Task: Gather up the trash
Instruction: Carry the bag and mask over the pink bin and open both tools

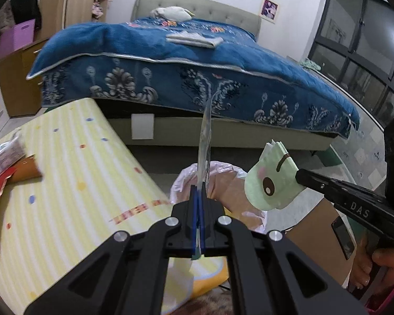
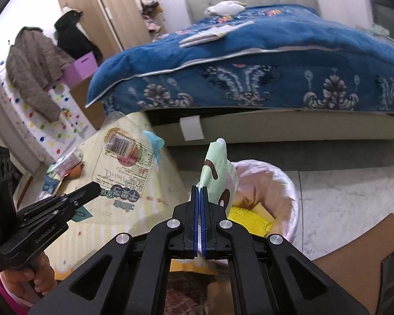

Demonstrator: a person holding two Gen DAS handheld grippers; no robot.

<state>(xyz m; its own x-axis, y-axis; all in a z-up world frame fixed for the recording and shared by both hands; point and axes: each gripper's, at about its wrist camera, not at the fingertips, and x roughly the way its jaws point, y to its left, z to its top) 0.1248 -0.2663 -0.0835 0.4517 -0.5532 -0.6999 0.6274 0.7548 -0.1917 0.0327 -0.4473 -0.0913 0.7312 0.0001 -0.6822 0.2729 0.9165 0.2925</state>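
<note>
Two light, floppy scraps — a clear plastic wrapper (image 2: 123, 162) pinched by its lower edge in the clenched left claw (image 1: 200, 183), a green paper piece (image 1: 271, 183) gripped in the clenched right claw (image 2: 200, 187) — both hang near the pink-lined bin's rim (image 2: 293, 183); thin edges could slip

Both grippers are showing matte black linkage arms with triangular cut-outs and round silver pivot bolts. The left gripper (image 1: 199, 186) and right gripper (image 2: 200, 189) are wearing blue finger pads. White lettering "DAS" is marking the right gripper's side; bare-skinned fingers are showing on both handles.
</note>
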